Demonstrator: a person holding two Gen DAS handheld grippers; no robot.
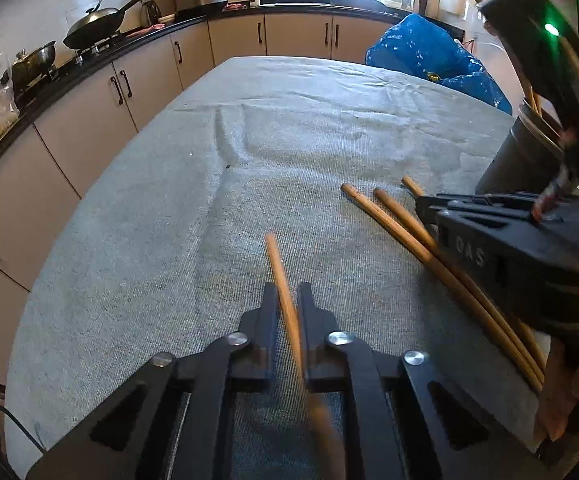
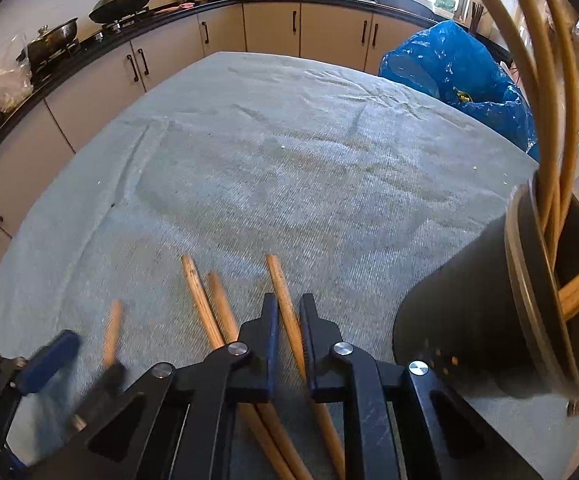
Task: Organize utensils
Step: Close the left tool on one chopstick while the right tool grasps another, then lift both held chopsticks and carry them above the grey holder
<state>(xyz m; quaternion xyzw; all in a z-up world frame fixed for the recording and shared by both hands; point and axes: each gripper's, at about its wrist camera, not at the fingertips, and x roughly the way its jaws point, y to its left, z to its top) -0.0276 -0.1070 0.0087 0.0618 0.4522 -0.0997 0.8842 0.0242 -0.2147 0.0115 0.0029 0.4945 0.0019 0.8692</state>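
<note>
My left gripper point(image 1: 288, 294) is shut on one wooden chopstick point(image 1: 283, 280), held above the grey tablecloth point(image 1: 209, 200). It also shows blurred in the right wrist view point(image 2: 89, 356). My right gripper point(image 2: 288, 304) has its jaws close around another chopstick point(image 2: 285, 300) that lies on the cloth. Two more chopsticks point(image 2: 209, 308) lie just left of it. In the left wrist view the right gripper point(image 1: 429, 208) sits over three chopsticks point(image 1: 401, 232). A dark metal holder point(image 2: 489, 308) with several chopsticks point(image 2: 549, 120) stands to the right.
A blue plastic bag point(image 2: 457, 68) sits beyond the table's far right edge. Kitchen cabinets point(image 1: 149, 80) and a counter with pans point(image 1: 97, 24) run along the left and back. The cloth is wrinkled in the middle.
</note>
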